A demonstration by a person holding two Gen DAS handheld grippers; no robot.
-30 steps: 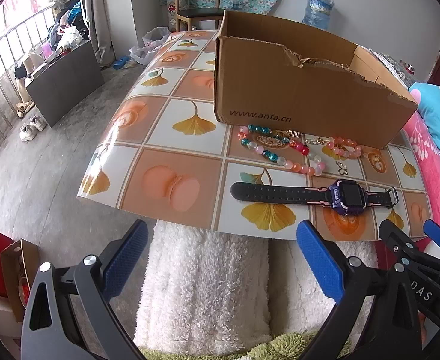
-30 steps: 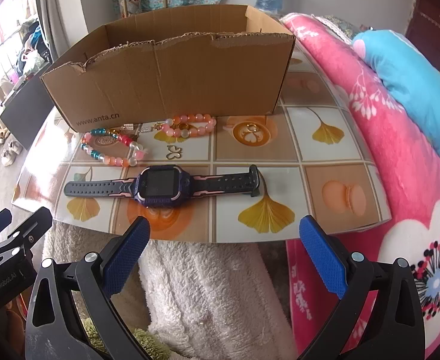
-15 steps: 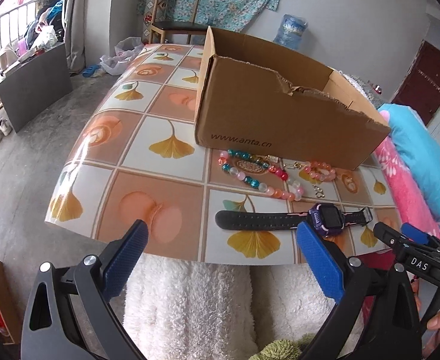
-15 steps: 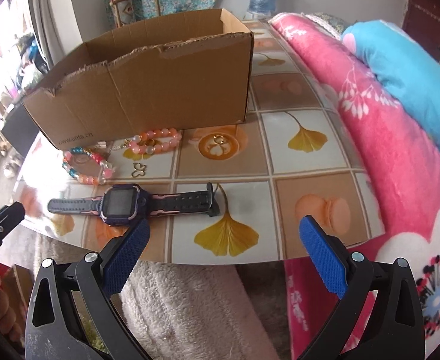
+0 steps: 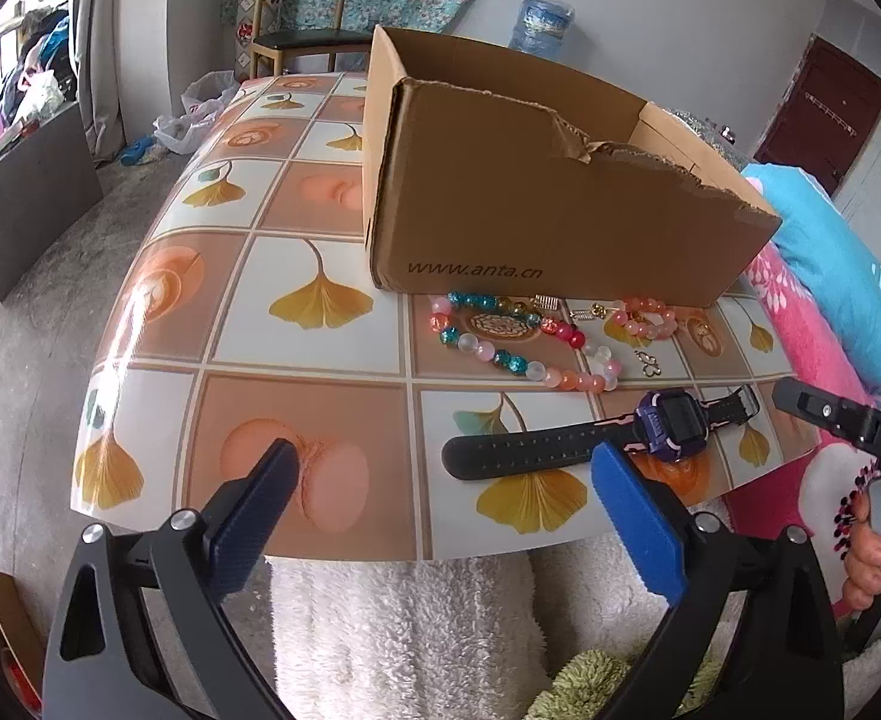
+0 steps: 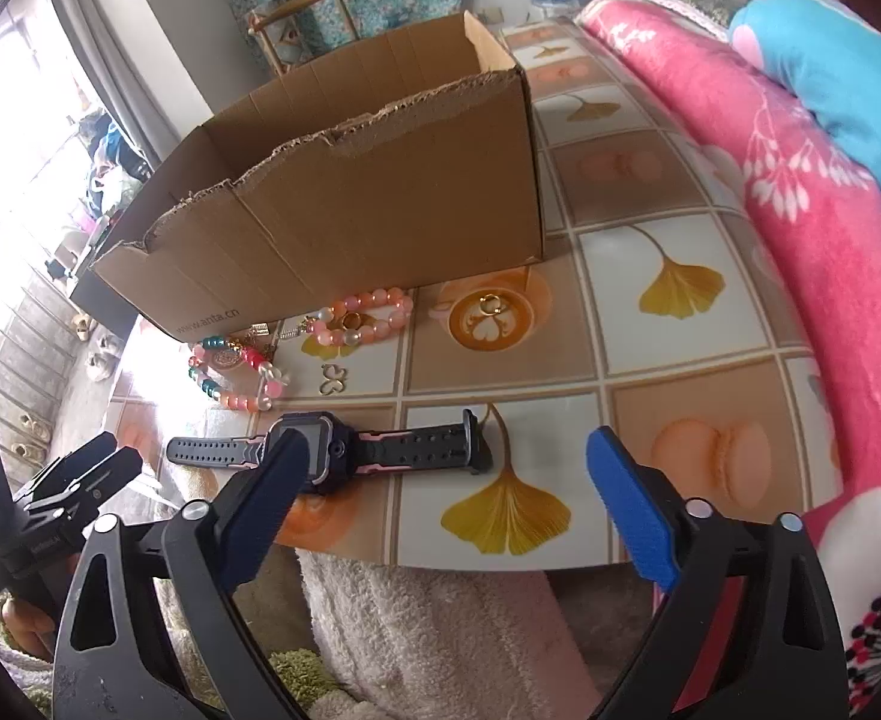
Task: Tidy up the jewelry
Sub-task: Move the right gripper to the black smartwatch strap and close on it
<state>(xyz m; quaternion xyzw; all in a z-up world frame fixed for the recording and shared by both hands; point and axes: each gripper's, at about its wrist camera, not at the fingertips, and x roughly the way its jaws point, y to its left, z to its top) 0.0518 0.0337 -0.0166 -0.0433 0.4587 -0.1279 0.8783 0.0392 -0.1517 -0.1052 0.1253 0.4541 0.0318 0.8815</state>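
Note:
A dark watch (image 5: 674, 423) with a purple case lies flat near the table's front edge, also seen in the right wrist view (image 6: 314, 447). Behind it lie a multicolour bead bracelet (image 5: 500, 354), a pink bead bracelet (image 6: 368, 315), a gold butterfly charm (image 6: 332, 378) and a gold ring (image 6: 490, 303). An open cardboard box (image 5: 560, 228) stands behind them. My left gripper (image 5: 440, 462) hovers over the front edge, its jaws closing on nothing. My right gripper (image 6: 448, 444) hovers above the watch's buckle end, its jaws also closing, nothing pressed between them.
The tiled, ginkgo-patterned tabletop (image 5: 296, 312) has bare room left of the box. A pink blanket (image 6: 800, 228) and blue pillow border the table's right side. A white fluffy cloth (image 5: 404, 624) hangs below the front edge. A chair (image 5: 302, 30) stands beyond.
Both grippers have come closer to the table's front edge and turned, so the watch now sits near their fingertips. Both pairs of jaws stand slightly narrower. The jewelry has not moved.

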